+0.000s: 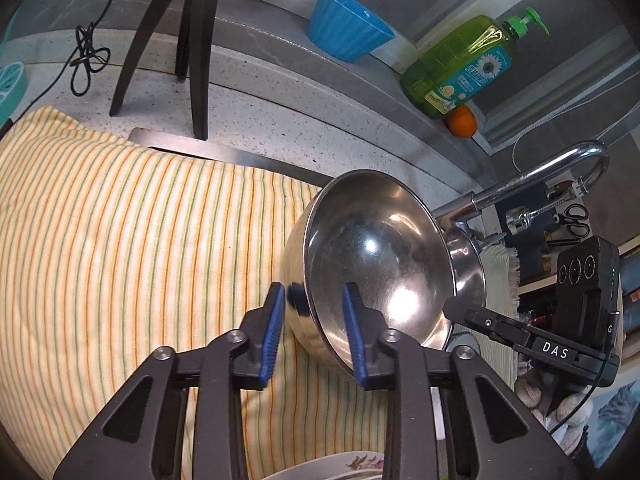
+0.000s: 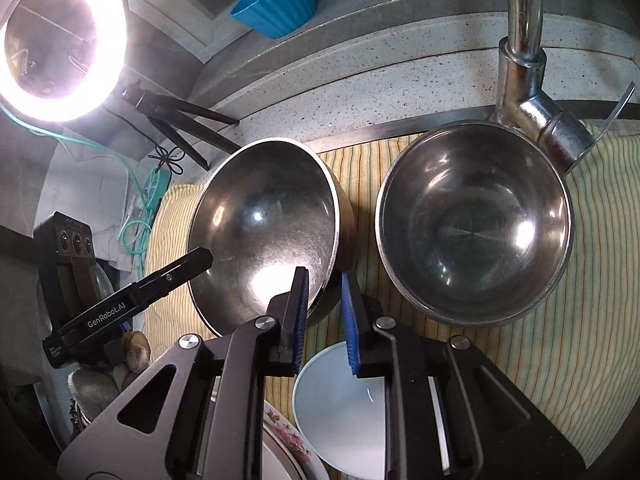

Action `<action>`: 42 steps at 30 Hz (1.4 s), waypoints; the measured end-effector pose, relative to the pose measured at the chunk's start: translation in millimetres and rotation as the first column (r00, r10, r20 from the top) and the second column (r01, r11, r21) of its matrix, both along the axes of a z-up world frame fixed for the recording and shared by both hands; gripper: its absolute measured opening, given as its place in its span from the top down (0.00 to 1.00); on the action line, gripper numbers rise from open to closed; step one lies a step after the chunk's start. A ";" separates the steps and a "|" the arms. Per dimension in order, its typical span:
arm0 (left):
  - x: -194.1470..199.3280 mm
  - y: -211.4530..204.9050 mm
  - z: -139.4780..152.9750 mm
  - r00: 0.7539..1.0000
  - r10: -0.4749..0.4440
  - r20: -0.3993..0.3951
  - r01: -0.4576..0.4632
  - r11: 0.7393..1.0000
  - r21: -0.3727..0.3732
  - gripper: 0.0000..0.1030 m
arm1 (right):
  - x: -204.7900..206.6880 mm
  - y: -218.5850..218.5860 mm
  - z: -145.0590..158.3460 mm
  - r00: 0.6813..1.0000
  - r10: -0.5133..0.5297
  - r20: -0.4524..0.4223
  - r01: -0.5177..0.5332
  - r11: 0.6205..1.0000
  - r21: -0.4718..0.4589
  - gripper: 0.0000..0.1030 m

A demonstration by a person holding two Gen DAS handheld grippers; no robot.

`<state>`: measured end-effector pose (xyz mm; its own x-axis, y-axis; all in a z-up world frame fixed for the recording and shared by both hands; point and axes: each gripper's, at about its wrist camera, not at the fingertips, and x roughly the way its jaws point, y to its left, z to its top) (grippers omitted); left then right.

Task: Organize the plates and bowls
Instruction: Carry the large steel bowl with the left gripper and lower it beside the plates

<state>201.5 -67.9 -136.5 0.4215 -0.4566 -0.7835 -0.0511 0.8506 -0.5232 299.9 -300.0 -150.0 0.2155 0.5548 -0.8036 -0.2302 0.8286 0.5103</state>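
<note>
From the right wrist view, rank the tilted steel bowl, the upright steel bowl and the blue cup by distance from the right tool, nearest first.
1. Tilted steel bowl: its rim sits between the right tool's fingers, slightly left.
2. Upright steel bowl: ahead to the right, on the striped cloth.
3. Blue cup: farthest, on the back ledge, upper left.

Striped cloth (image 1: 120, 220) over the counter; green soap bottle (image 1: 460, 68) beside an orange (image 1: 463, 121); tripod (image 1: 188, 40) behind

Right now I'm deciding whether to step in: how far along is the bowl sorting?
Early. Nothing looks stacked yet. In hand: both the left gripper and right gripper straddle the tilted steel bowl's rim. Left: the second steel bowl on the striped cloth, the white bowl and floral plate.
</note>
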 end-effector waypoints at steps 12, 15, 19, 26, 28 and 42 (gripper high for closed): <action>-1.6 0.3 3.5 1.000 0.005 0.013 -0.005 1.000 0.020 0.76 | -4.1 6.0 5.2 0.999 0.013 0.031 -0.012 1.000 -0.022 0.85; -5.3 3.3 6.6 1.000 0.005 0.019 -0.006 1.000 0.026 0.76 | -7.7 9.0 7.2 0.999 0.020 0.033 -0.019 1.000 -0.017 0.85; -12.5 8.6 11.5 0.999 0.006 0.032 -0.007 0.999 0.045 0.76 | -14.0 17.1 10.9 0.998 0.037 0.045 -0.037 0.999 -0.018 0.85; -31.2 30.2 19.7 0.997 0.056 0.052 -0.057 0.998 0.029 0.76 | -30.7 36.3 19.7 0.995 0.076 0.064 -0.076 0.997 -0.011 0.85; -38.3 36.0 22.3 0.996 0.065 0.059 -0.067 0.997 0.034 0.76 | -37.8 44.6 24.2 0.993 0.094 0.076 -0.094 0.996 -0.009 0.85; -97.1 95.2 34.7 0.981 0.176 0.085 -0.181 0.982 0.050 0.76 | -90.9 114.0 36.3 0.968 0.223 0.112 -0.224 0.975 -0.002 0.85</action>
